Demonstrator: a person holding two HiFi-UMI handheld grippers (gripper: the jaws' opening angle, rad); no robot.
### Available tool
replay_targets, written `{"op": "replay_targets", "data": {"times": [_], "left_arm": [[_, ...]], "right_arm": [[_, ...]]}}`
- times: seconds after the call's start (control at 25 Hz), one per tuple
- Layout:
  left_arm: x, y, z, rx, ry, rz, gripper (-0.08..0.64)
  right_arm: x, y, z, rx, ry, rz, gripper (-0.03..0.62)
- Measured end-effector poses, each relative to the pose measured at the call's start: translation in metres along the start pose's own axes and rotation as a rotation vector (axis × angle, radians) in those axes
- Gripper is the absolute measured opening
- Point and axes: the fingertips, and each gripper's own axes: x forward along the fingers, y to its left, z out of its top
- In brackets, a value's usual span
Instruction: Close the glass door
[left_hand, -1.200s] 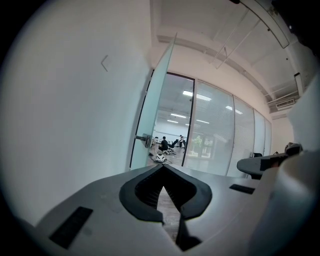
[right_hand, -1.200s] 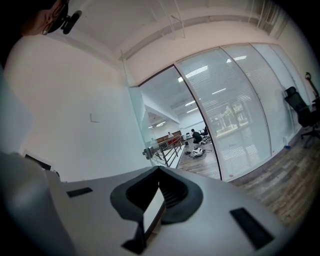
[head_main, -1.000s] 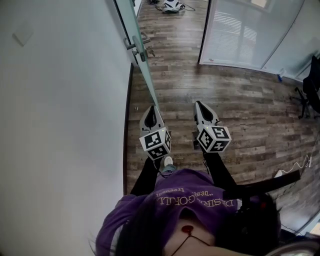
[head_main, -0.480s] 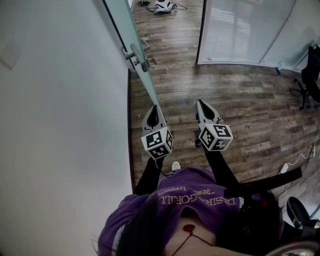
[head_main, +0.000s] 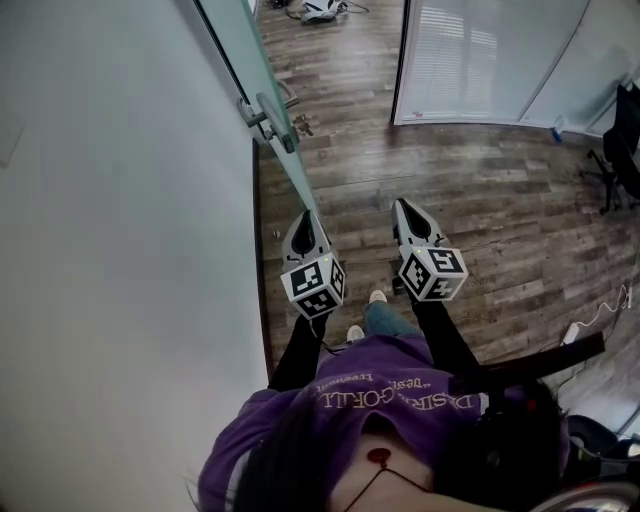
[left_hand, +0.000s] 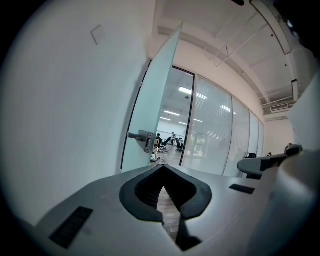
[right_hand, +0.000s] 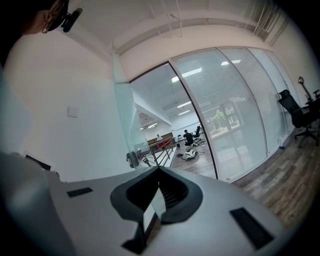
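The frosted glass door (head_main: 243, 45) stands open, its edge running down along the white wall (head_main: 120, 220). Its metal lever handle (head_main: 272, 117) sticks out a little ahead of me. My left gripper (head_main: 306, 214) is shut and empty, just short of the door's lower edge and below the handle. My right gripper (head_main: 401, 204) is beside it over the wooden floor, also shut and empty. In the left gripper view the door (left_hand: 155, 95) and handle (left_hand: 143, 140) lie straight ahead beyond the jaw tips (left_hand: 163, 166). In the right gripper view the handle (right_hand: 132, 159) is left of the tips (right_hand: 159, 168).
A fixed glass partition with blinds (head_main: 470, 60) stands ahead on the right of the doorway. A white device with cables (head_main: 322, 10) lies on the floor beyond. An office chair (head_main: 622, 150) and a floor cable (head_main: 600, 312) are at the far right.
Both grippers and the person have moved forward together. The door handle has come nearer in the head view, and a shoe now shows below the grippers. Both jaws stay shut.
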Motion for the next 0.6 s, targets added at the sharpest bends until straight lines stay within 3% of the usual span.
{"op": "replay_targets", "data": {"times": [0.6], "left_arm": [[0.08, -0.004, 0.024, -0.027, -0.039, 0.07, 0.002]], "right_arm": [[0.087, -0.034, 0.036, -0.03, 0.056, 0.087, -0.002]]}}
